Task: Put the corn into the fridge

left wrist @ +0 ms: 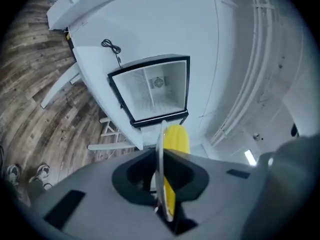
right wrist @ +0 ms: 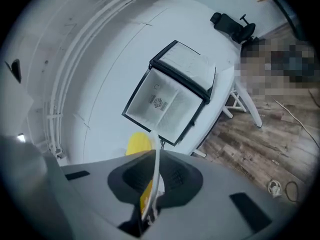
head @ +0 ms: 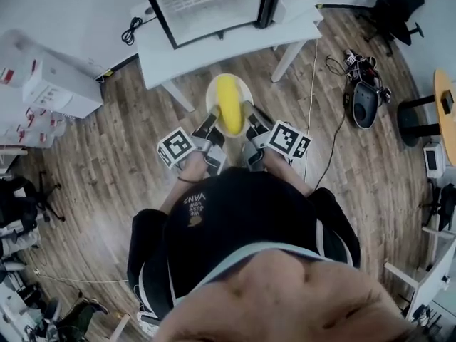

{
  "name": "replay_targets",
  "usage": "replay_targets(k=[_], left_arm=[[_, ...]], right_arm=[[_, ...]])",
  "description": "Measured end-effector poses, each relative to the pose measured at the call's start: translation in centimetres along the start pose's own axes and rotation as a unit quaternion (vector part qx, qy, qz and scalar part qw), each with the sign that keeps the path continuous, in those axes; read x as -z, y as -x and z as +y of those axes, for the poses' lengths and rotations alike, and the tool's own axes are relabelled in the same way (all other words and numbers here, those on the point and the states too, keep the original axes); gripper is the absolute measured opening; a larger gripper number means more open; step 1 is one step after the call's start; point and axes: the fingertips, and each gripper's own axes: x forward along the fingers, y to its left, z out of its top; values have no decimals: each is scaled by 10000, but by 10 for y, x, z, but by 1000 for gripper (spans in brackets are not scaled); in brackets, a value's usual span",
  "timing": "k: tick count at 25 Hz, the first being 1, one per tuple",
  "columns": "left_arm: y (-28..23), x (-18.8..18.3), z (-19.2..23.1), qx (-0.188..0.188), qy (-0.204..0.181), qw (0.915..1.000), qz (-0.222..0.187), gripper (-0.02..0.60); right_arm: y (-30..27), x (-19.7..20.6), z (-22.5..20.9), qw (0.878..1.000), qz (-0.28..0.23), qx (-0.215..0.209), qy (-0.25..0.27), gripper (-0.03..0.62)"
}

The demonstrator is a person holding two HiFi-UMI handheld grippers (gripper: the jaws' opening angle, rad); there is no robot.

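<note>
Evidently unfinished, the yellow corn cob (head: 229,104) lay on a round white plate (head: 210,97) held short of the open black-framed fridge (head: 206,2), with left tool (head: 209,125) and right tool (head: 251,122) each clamped on the plate's rim and the carry inside yet to do.

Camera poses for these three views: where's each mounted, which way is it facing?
Head view: on the person's head, looking steeply down; torso, left gripper and right gripper show.
Left gripper view: on the left gripper, facing the open fridge; its jaws clamp the plate.
Right gripper view: on the right gripper, facing the fridge; jaws clamp the plate.
Shared: plate, corn, fridge.
</note>
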Motion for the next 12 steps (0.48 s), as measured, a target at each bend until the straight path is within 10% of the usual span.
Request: replay_targets(k=[12], left_arm=[[-71, -26, -2, -68, -28, 9990, -438, 41]], right_arm=[[-45, -65, -23, 9989, 342, -278, 176, 26]])
